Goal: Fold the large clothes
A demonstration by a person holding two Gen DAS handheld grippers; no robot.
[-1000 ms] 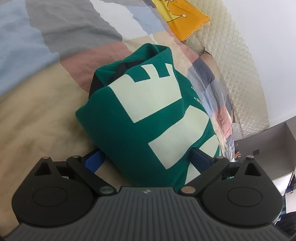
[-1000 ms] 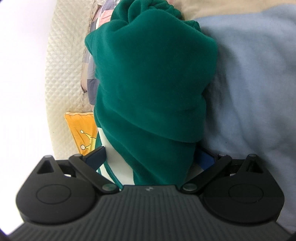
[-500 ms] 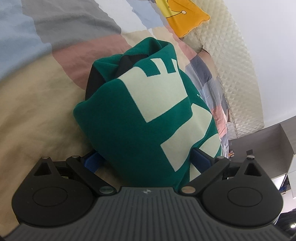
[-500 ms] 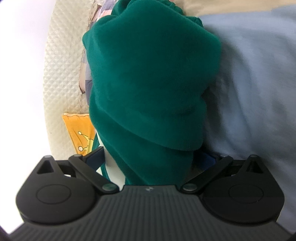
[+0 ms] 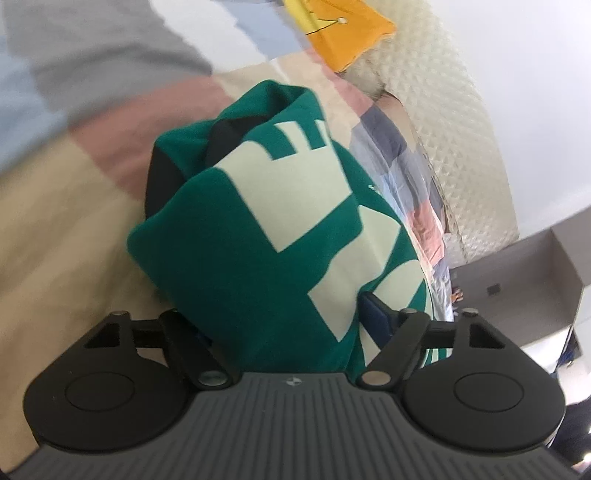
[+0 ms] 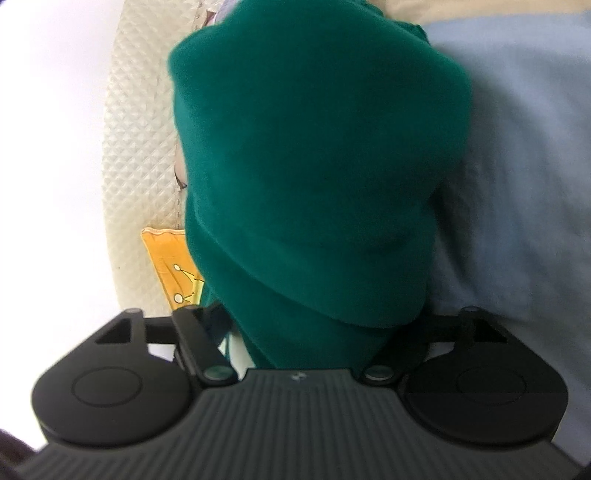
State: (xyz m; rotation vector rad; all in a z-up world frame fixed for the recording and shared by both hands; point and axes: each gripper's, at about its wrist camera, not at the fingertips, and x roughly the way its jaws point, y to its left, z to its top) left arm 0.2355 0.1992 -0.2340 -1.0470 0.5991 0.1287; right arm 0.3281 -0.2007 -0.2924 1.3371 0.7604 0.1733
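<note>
Green sweatshirt (image 5: 258,236) bundle lies on patchwork bedspread (image 5: 66,206)

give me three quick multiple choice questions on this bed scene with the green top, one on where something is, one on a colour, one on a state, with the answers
1. Where does the green sweatshirt lie?
A. On the patchwork bedspread
B. On a wooden floor
C. Inside a drawer

2. What colour is the cushion near the quilted headboard?
A. Purple
B. Orange-yellow
C. Black

3. What state is the sweatshirt in?
A. Spread out flat with sleeves extended
B. Hanging on a hanger
C. Gathered into a thick folded bundle

Answers:
1. A, the bundle rests on the blocks of beige, pink and grey fabric.
2. B, it shows bright orange-yellow in both wrist views, against the cream headboard.
3. C, layered folds stack up between the fingers of the left gripper and the right gripper, whose jaws are closing around it.
</note>
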